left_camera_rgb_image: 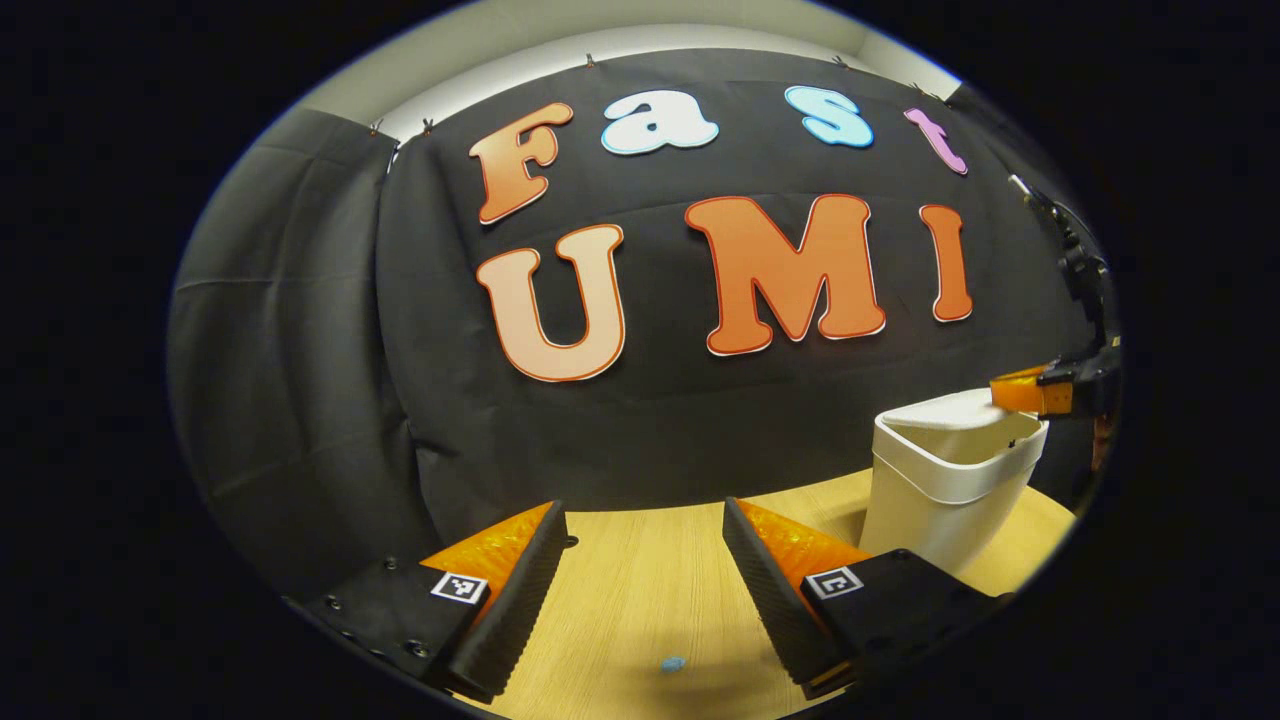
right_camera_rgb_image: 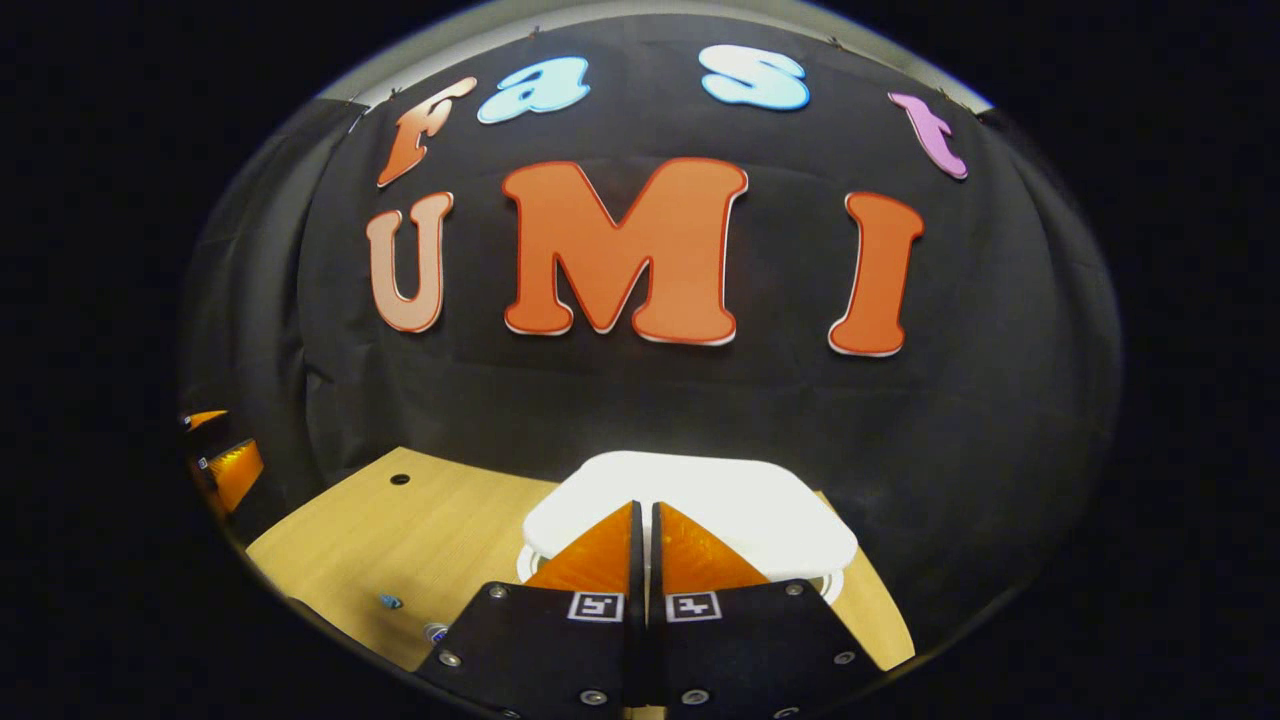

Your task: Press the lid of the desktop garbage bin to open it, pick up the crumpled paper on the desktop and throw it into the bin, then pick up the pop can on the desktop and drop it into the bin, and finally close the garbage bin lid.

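Right gripper view: right gripper (right_camera_rgb_image: 643,515), fingers together, on the bin (left_camera_rgb_image: 950,480) lid (right_camera_rgb_image: 700,505); left gripper (left_camera_rgb_image: 640,555) apart over the table (left_camera_rgb_image: 640,600); lid-pressing judged, whether opening or closing cannot be told.

The left gripper view looks low across the bench (left_camera_rgb_image: 640,560), the bin (left_camera_rgb_image: 950,480) at 3 o'clock; the right gripper view sits close above this bin (right_camera_rgb_image: 700,500).
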